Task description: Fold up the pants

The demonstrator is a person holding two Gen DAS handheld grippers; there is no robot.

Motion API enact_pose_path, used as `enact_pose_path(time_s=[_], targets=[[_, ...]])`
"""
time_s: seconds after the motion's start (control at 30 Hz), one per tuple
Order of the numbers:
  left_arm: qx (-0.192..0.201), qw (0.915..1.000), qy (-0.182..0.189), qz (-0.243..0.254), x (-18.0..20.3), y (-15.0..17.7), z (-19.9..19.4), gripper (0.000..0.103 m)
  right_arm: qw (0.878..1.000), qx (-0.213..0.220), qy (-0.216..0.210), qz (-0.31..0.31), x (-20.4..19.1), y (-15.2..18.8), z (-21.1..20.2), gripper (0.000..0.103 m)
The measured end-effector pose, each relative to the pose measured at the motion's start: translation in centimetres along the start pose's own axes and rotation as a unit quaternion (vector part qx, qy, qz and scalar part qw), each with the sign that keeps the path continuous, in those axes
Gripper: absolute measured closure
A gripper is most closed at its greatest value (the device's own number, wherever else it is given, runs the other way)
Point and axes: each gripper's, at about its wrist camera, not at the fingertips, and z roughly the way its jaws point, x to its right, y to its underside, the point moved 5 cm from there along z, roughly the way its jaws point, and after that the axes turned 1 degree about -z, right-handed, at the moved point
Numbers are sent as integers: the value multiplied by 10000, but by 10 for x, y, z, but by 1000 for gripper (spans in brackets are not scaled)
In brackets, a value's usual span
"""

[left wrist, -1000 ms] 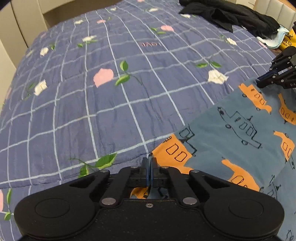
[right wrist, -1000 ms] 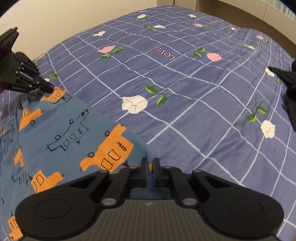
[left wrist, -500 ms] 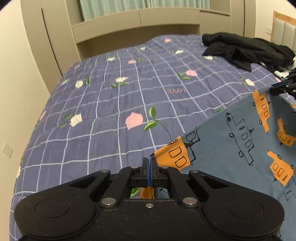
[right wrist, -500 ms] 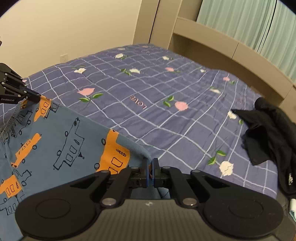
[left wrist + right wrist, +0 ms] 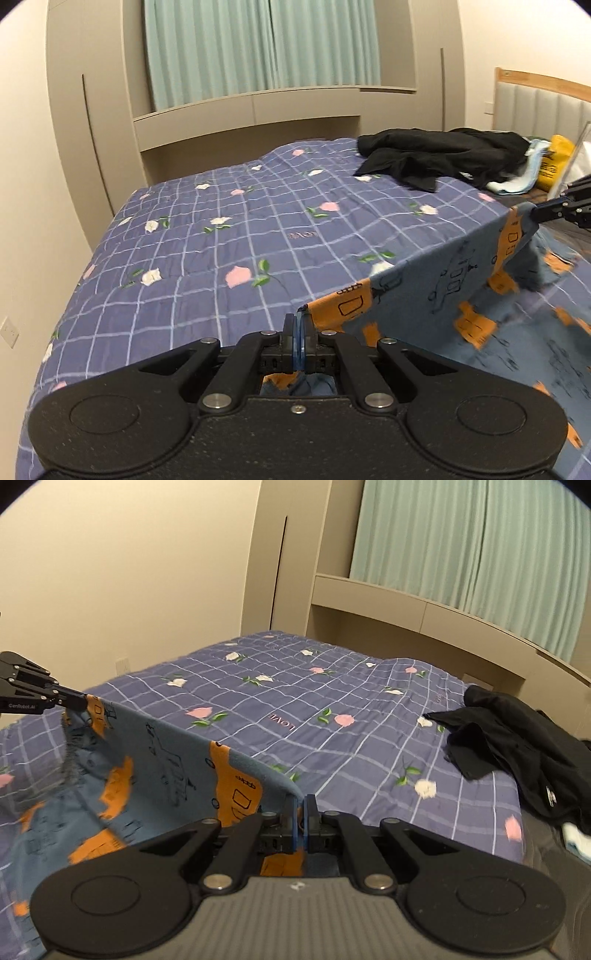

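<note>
Both grippers are clamped tight on the top edge of the pants (image 5: 436,291), one at each end, so the blue cloth with its orange vehicle print hangs between them as a taut line above the bed (image 5: 229,236). The left gripper (image 5: 299,325) pinches a corner at an orange patch; in its view the right gripper (image 5: 554,212) shows at about 3 o'clock, biting the far corner. Seen from the right gripper's own camera, the left one (image 5: 74,700) sits at 9 o'clock.

I judge the edge is held apart and high to let the fabric drop flat and shake out creases before it is laid over for a fold. The lower part of the pants trails on the quilt. A black garment (image 5: 517,738) lies well apart, toward 2 o'clock.
</note>
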Motion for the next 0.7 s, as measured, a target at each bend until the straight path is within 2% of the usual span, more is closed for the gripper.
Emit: enact_pose_path(time_s=[0.13, 0.33, 0.57, 0.7], targets=[[20, 9999, 155, 69, 17, 22, -23, 103, 9997, 98, 29, 216, -15, 27, -40, 100], [-198, 9992, 328, 90, 38, 66, -43, 103, 9990, 179, 165, 375, -44, 68, -89, 100], [-612, 9974, 298, 236, 53, 118, -44, 103, 9969, 52, 439, 658, -84, 118, -112, 100], [-699, 9965, 223, 407, 57, 134, -45, 103, 9951, 23, 586, 800, -99, 142, -115, 101]])
